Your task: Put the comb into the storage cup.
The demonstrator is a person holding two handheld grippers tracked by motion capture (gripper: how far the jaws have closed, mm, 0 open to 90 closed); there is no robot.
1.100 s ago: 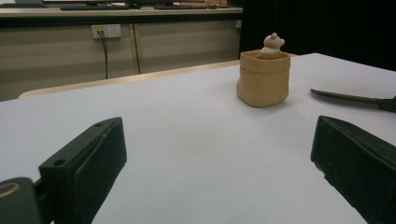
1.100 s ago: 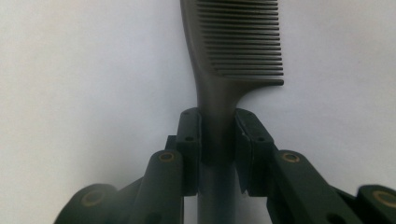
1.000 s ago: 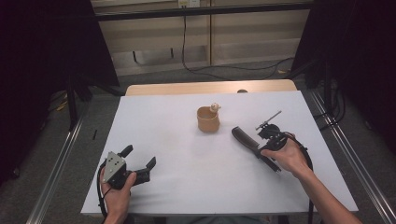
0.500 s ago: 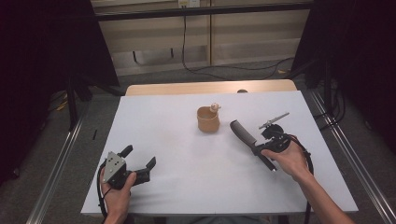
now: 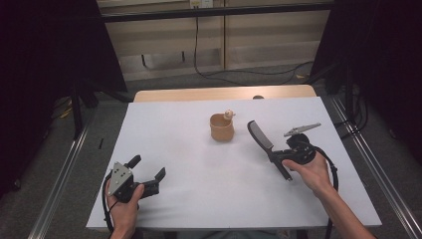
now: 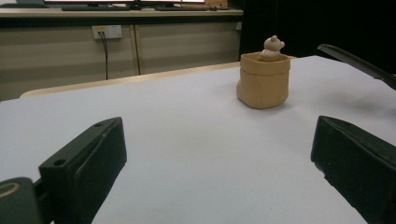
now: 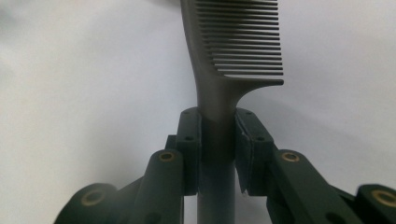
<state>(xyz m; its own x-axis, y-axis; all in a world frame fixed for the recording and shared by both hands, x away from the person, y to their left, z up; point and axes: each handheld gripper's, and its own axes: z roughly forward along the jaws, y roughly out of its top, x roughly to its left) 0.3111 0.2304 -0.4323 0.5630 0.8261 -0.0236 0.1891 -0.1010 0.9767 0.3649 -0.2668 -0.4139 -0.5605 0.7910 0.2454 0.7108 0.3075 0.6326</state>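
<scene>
Right gripper view is showing the right gripper (image 7: 217, 149) clamping a grey comb (image 7: 233, 51): the two pads are pressing on the handle from either side, and the teeth are pointing to that view's right above them. White table surface (image 7: 70, 70) is lying behind the comb. High view is showing the same gripper (image 5: 293, 152) sitting in the person's right hand (image 5: 312, 172) over the right part of the table (image 5: 199, 159), with the comb (image 5: 263, 139) slanting up and left so its toothed end is reaching near the tan cup (image 5: 222, 127) but staying apart from it. A small bear figure (image 5: 229, 114) is sitting at the cup's rim. Left gripper (image 5: 147, 174) is resting on the near left of the table in the left hand (image 5: 124, 204), its jaws standing wide apart with nothing between them. Left gripper view is looking between those jaws toward the cup (image 6: 263, 81), well ahead.
</scene>
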